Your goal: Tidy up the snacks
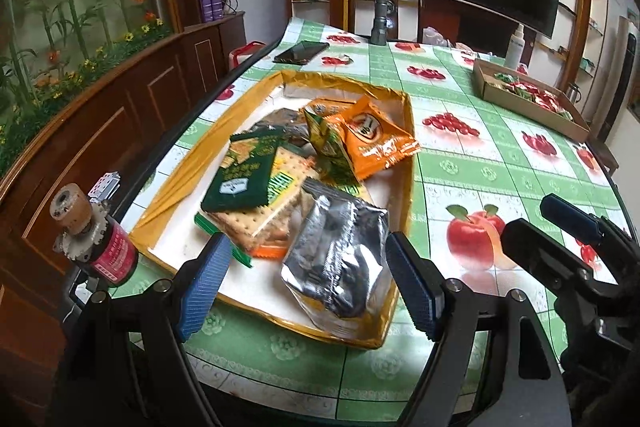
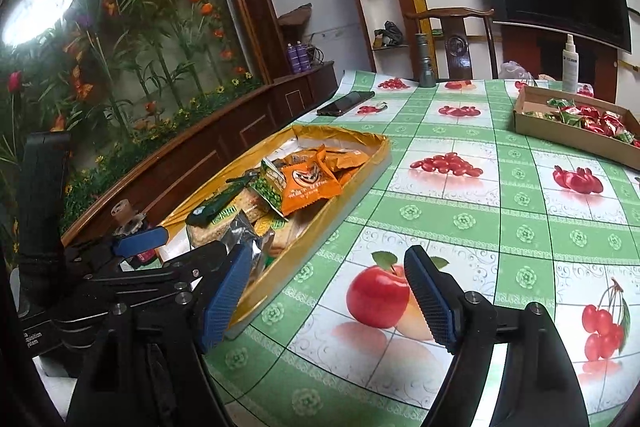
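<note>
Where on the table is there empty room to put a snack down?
The widest bare stretch of tablecloth lies between the gold tray and the cardboard box, around the printed apple. A smaller bare patch sits between the tray and the phone. The tray itself is crowded: silver packet, orange packet, crackers.

My left gripper (image 1: 308, 283) is hanging with jaws apart over the near end of the gold-rimmed shallow tray (image 1: 408, 163), and a crinkled silver foil pouch (image 1: 340, 259) is sitting right between the pads, not touched. A red-labelled bottle with a tan cap (image 1: 96, 239) is crowding the left side. My right gripper (image 2: 328, 303) is hovering agape over bare green fruit-print tablecloth (image 2: 480, 211), which is lying open up to the brown cardboard box of red and green sweets (image 2: 576, 135).
</note>
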